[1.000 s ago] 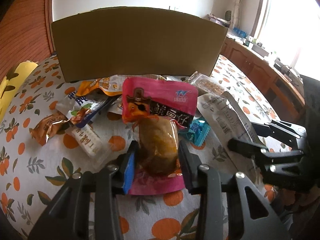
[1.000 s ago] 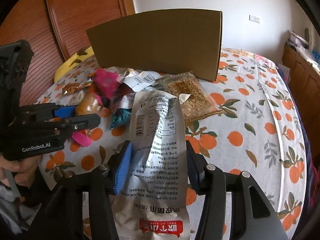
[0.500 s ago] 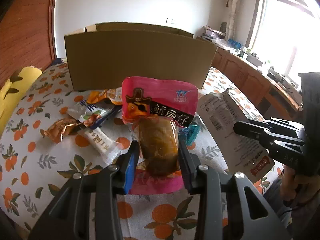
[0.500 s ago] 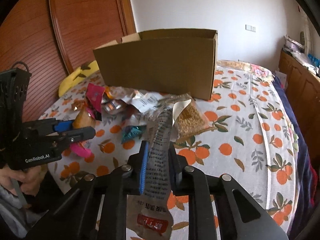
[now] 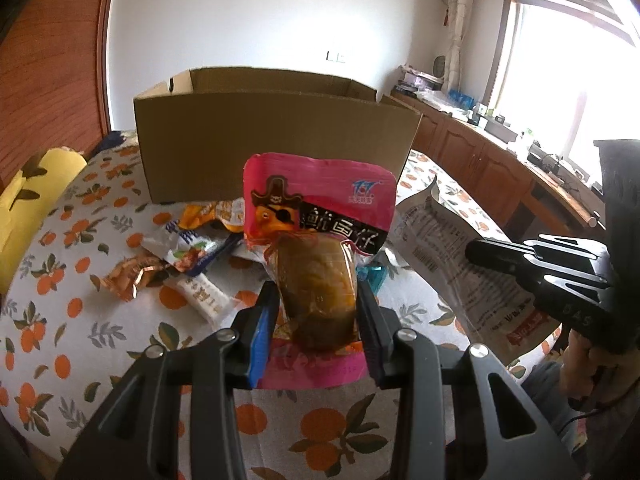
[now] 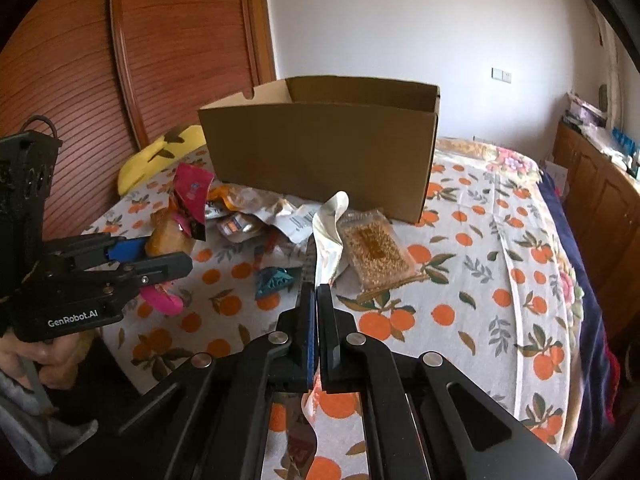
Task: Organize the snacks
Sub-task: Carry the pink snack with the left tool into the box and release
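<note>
My left gripper [image 5: 316, 300] is shut on a pink snack packet [image 5: 316, 216] with a brown snack inside, held upright above the table. It also shows in the right wrist view [image 6: 188, 196]. My right gripper [image 6: 316, 292] is shut on a silver-white snack pouch [image 6: 330, 232], held edge-on above the table; the pouch shows at the right of the left wrist view [image 5: 452, 248]. An open cardboard box [image 5: 276, 136] stands behind the snack pile; it also shows in the right wrist view [image 6: 320, 144].
Loose snacks lie on the orange-print tablecloth [image 6: 480, 280]: a clear grain bar packet [image 6: 376, 252], a teal wrapper [image 6: 276, 280], an orange wrapper [image 5: 132, 272], a white bar [image 5: 204, 296]. A yellow cushion [image 5: 28, 196] lies at left. Wooden cabinets [image 5: 500, 168] stand at right.
Both grippers have lifted their packets higher off the table. The right gripper has closed tight on the silver pouch, which now stands edge-on. The box's open top has come into view.
</note>
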{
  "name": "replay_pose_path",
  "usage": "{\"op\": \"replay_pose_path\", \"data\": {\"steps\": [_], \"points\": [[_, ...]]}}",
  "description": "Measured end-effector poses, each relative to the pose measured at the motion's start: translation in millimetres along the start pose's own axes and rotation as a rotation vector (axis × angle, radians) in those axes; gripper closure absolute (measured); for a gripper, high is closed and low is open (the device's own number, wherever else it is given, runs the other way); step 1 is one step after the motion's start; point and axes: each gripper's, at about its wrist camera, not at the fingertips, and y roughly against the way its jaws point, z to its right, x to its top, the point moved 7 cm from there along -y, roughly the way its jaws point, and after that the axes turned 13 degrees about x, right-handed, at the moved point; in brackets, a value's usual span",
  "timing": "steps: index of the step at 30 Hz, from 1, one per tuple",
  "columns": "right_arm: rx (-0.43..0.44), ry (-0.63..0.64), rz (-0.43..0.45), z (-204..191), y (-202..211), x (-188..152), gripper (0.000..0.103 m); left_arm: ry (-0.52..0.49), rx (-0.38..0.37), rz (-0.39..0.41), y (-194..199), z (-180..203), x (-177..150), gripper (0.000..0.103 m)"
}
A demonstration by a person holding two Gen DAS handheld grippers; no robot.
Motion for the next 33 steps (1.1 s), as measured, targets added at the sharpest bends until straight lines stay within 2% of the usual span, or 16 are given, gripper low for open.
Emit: {"op": "replay_pose_path", "data": {"steps": [9,18,25,33], "points": [[-0.032,0.062,0.033,-7.8,18.0,33.7,0.103,-0.017,-0.021,0.054,9.9,-5.2,31.0,0.066],[-0.081,0.135,0.079,-5.6,24.1,92.7,0.103,-0.024,-0.017,0.139,13.1,-28.5,93.2,0.066],[-0.107,0.204,0.113,-1.2,15.8,145.3,0.103,-0.033,-0.005,0.183,-3.1,-47.5,142.5,0.066],[-0.131,0.262,0.143,11.7,-13.2,206.1,0.103,-0.048,0.015,0.205,-40.4,-65.3,190.0,0.066]]}}
